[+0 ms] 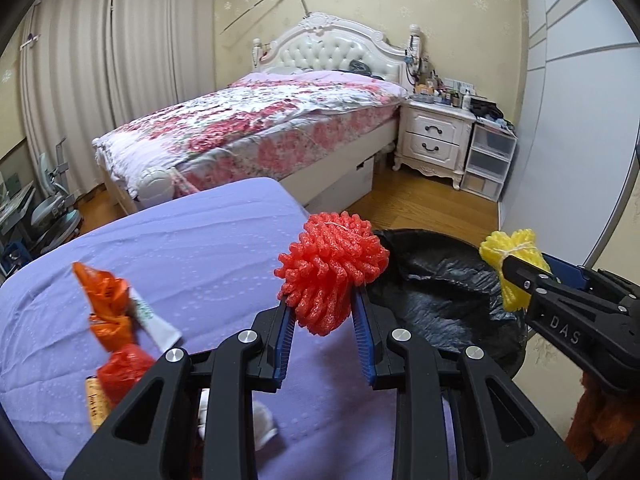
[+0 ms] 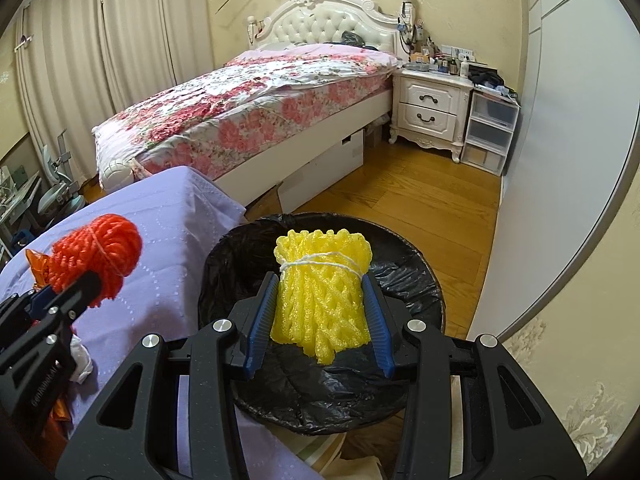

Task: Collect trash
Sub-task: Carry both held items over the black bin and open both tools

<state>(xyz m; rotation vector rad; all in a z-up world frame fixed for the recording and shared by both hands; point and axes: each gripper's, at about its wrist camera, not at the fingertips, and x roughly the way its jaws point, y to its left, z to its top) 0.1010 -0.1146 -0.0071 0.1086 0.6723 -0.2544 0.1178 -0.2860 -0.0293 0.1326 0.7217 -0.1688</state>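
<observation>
My left gripper (image 1: 323, 312) is shut on a red foam-net bundle (image 1: 332, 268) and holds it above the edge of the purple-covered table (image 1: 200, 240), beside the bin. It shows in the right wrist view too (image 2: 96, 252). My right gripper (image 2: 318, 308) is shut on a yellow foam-net bundle (image 2: 322, 292) tied with white string, held right over the black-lined trash bin (image 2: 416, 280). The yellow bundle (image 1: 512, 268) and bin (image 1: 436, 280) also show in the left wrist view.
On the table lie an orange plastic wrapper (image 1: 106, 300), a red net piece (image 1: 120, 372), a small labelled tube (image 1: 96, 404) and white crumpled paper (image 1: 262, 424). Behind stand a floral bed (image 1: 248, 128), a white nightstand (image 1: 436, 136) and plastic drawers (image 1: 488, 160). Wood floor surrounds the bin.
</observation>
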